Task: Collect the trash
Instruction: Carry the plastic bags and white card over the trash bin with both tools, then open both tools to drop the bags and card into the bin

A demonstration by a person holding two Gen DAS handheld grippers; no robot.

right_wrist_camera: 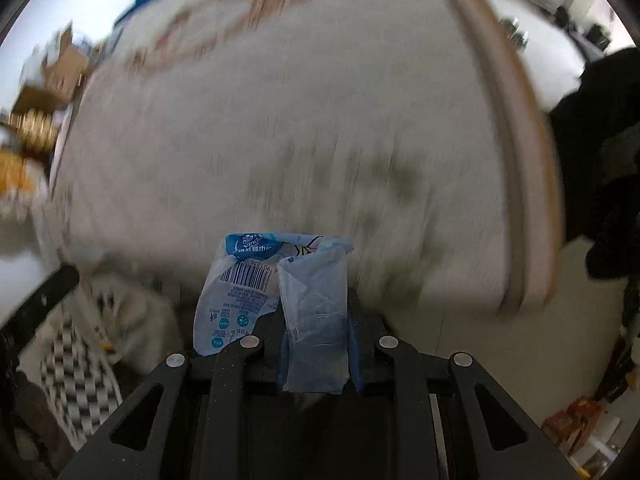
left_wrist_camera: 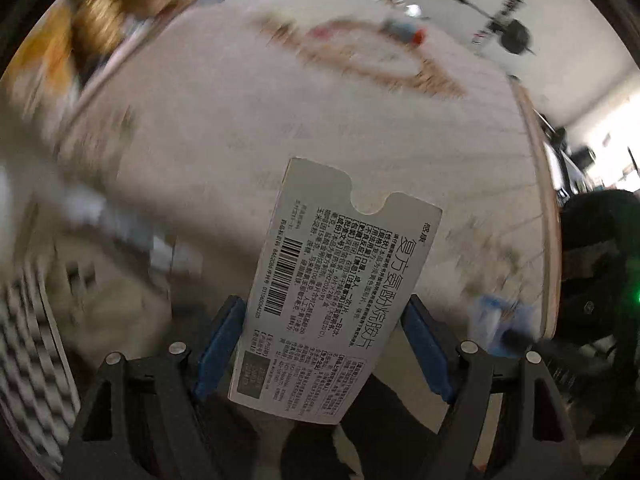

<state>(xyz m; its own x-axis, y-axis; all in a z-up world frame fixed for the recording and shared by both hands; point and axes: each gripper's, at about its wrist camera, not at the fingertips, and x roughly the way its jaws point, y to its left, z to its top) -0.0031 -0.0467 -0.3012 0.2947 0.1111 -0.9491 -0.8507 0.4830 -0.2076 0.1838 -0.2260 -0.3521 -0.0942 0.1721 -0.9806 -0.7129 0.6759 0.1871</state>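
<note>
Already the left gripper (left_wrist_camera: pixel 324 344) fingers pinch a flat white printed medicine box (left_wrist_camera: pixel 336 292), long axis pointing ahead over the desk (left_wrist_camera: pixel 360 128). The right gripper (right_wrist_camera: pixel 318 344) clamps a crumpled pale-blue plastic tissue wrapper (right_wrist_camera: pixel 272 280) near the desk's front edge.

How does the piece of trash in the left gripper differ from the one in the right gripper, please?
The medicine box is stiff white card with black print; the tissue wrapper is thin, crumpled blue-and-white plastic. The box holds the left gripper wide apart, while the right gripper is pinched nearly closed on the wrapper. Both carry a barcode and are held clear of the pale table.
</note>
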